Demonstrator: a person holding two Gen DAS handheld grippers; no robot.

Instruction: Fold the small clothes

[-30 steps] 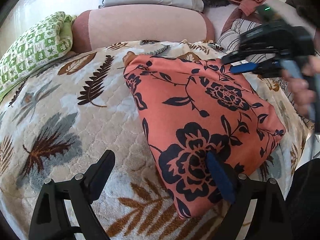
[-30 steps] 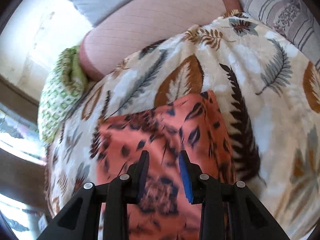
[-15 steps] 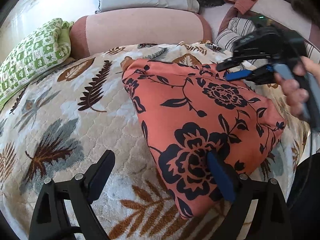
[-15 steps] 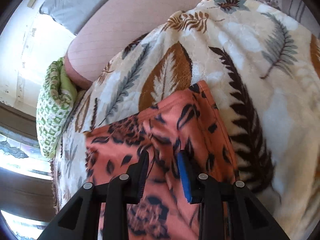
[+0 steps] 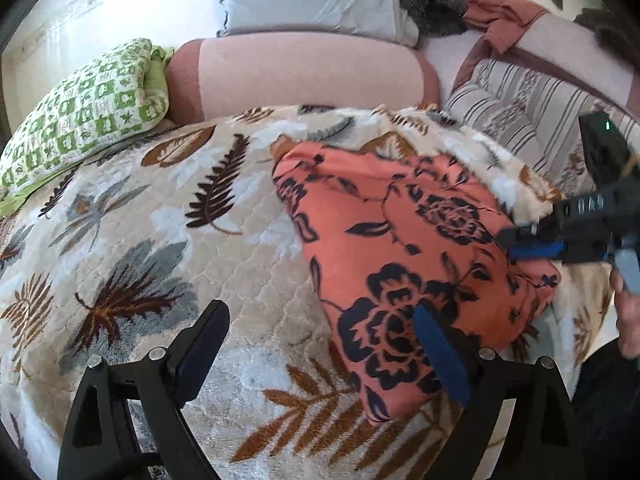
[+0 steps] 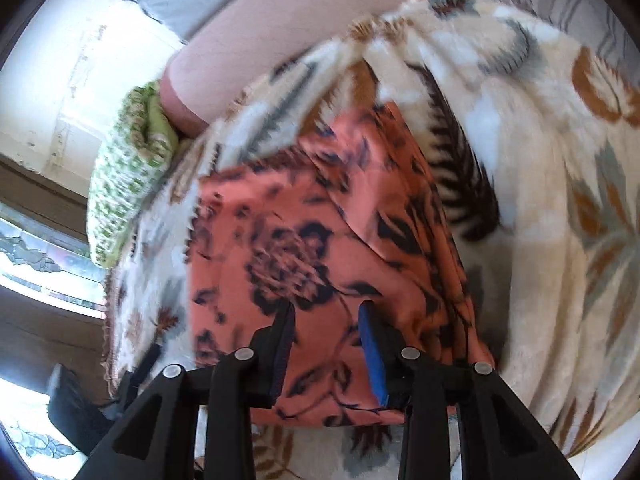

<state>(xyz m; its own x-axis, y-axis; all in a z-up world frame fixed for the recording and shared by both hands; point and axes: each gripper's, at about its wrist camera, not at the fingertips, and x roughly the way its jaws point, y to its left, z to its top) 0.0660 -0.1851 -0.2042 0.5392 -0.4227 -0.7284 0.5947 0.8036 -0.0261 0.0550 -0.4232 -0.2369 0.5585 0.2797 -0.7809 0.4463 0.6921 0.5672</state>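
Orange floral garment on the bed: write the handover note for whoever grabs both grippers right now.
Left gripper: jaws wide open, nothing between them, low over the leaf-print blanket at the near corner of the orange floral garment.
Right gripper: jaws opening, narrow gap, above the garment's right side; the blurred view shows no cloth pinched between them.
Garment: lies folded into a compact shape on the blanket, right of centre, neither gripper holding it.
Done: it looks folded at least once.
Left: probably check edges, fold again or smooth, then set it aside. A reddish cloth lies on the far cushions; whether it is part of the job is unclear.
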